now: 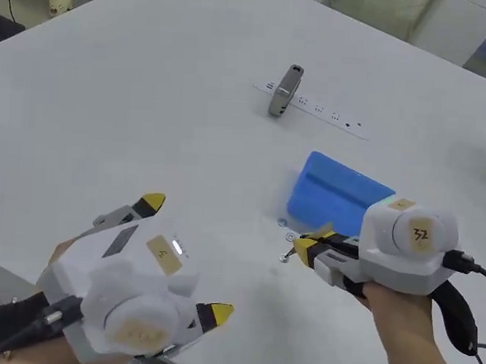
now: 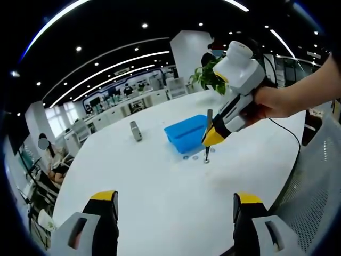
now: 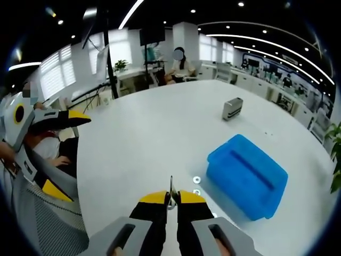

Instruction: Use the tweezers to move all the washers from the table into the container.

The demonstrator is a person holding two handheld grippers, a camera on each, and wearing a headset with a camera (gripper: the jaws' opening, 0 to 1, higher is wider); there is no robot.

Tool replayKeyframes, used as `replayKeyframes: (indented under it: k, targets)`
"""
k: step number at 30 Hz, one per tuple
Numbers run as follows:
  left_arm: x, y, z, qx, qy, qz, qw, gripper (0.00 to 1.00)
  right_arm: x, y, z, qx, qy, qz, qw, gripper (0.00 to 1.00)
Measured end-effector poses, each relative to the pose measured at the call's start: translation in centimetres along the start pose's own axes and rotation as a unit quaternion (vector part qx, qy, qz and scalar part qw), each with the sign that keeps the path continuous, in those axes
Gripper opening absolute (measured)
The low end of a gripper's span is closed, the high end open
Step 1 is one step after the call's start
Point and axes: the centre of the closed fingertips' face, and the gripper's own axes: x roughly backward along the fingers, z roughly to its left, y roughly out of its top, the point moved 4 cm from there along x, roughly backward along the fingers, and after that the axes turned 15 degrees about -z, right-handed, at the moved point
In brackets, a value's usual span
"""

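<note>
**Tweezers aimed at loose washers beside the blue tub**

The right gripper [image 3: 171, 198] has its yellow-tipped fingers [image 3: 154, 199] pinched narrow on a pair of slim metal tweezers [image 2: 206, 154]. The tweezers pass between the pads with their points slanting down at the white bench [image 1: 149, 102]. Held this way, I judge, a squeeze of the fingers can work the tweezers directly.

The points sit just beside the small flat silver washers [image 3: 196, 180], which lie loose on the bench near the closest corner of the blue rectangular plastic container [image 1: 341, 192]. In the left gripper view at least three washers can be made out, all outside the container. Whether one is already nipped in the points is too small to tell, and the inside of the container cannot be seen. The washers lie close to the container, so each carry looks short.

The left gripper [image 1: 185, 257] is held low and well apart from the work, with its fingers spread wide and holding nothing. It seems parked there to keep out of the way.

Further back, a small grey metal block [image 1: 286, 91] stands on a thin line of dark marks [image 1: 330, 115] that are too fine to read. A round tan sticker [image 1: 420, 234] on the right gripper's white housing reads "32". The left gripper's label carries a mark I cannot read.
</note>
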Motion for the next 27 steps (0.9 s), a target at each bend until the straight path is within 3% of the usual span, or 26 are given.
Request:
replayKeyframes:
  k: [8,14,27]
  targets:
    - [0.0,0.0,0.0,-0.003,0.000,0.001,1.0000,0.95,0.7,1.8,-0.3,0.011,0.002,-0.009,0.9999,0.02]
    - [0.0,0.1,0.0,0.004,0.003,-0.004,1.0000,0.96,0.7,2.3,-0.2,0.038,0.002,0.008,0.9992,0.02]
    - [0.0,0.0,0.0,0.004,0.005,0.000,1.0000,0.99,1.3,3.3,-0.7,0.030,0.000,0.003,0.9995,0.02]
